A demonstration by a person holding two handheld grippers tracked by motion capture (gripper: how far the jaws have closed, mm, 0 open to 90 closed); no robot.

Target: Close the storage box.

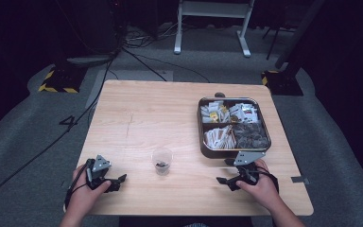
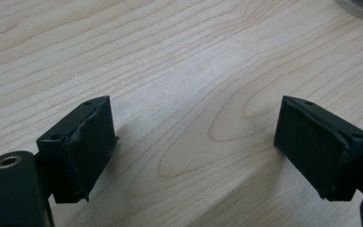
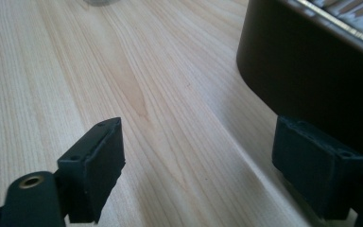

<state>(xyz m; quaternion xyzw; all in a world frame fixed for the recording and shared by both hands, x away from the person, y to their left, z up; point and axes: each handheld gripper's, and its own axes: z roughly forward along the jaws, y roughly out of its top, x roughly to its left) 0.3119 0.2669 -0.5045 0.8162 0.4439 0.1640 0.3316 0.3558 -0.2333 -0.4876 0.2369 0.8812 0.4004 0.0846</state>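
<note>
Both grippers rest low near the table's (image 1: 137,109) front edge, and neither holds anything. The left gripper (image 1: 116,182) has its jaws apart over bare wood; the left gripper view shows nothing between the pads (image 2: 92,146). The right gripper (image 1: 229,182) also stands with jaws wide, empty, just in front of the tray (image 1: 202,130).

The cup (image 1: 162,161) stands upright between the 2 grippers, apart from each, with something dark at its bottom. I judge that 1 item from the tray already sits in the cup, so the work looks at a pause: that drop is done, and any further items remain in the tray's 4 compartments. What the dark thing is I cannot tell from the high view; it may match the dark pieces in the tray's near right compartment.

The high view gives the whole layout and the tray's contents. The right gripper view adds how close that gripper sits to the tray's dark wall (image 3: 312,61), with 1 pad (image 3: 312,165) almost against it. The left gripper view catches the cup's base (image 2: 361,9) at its top right corner.
</note>
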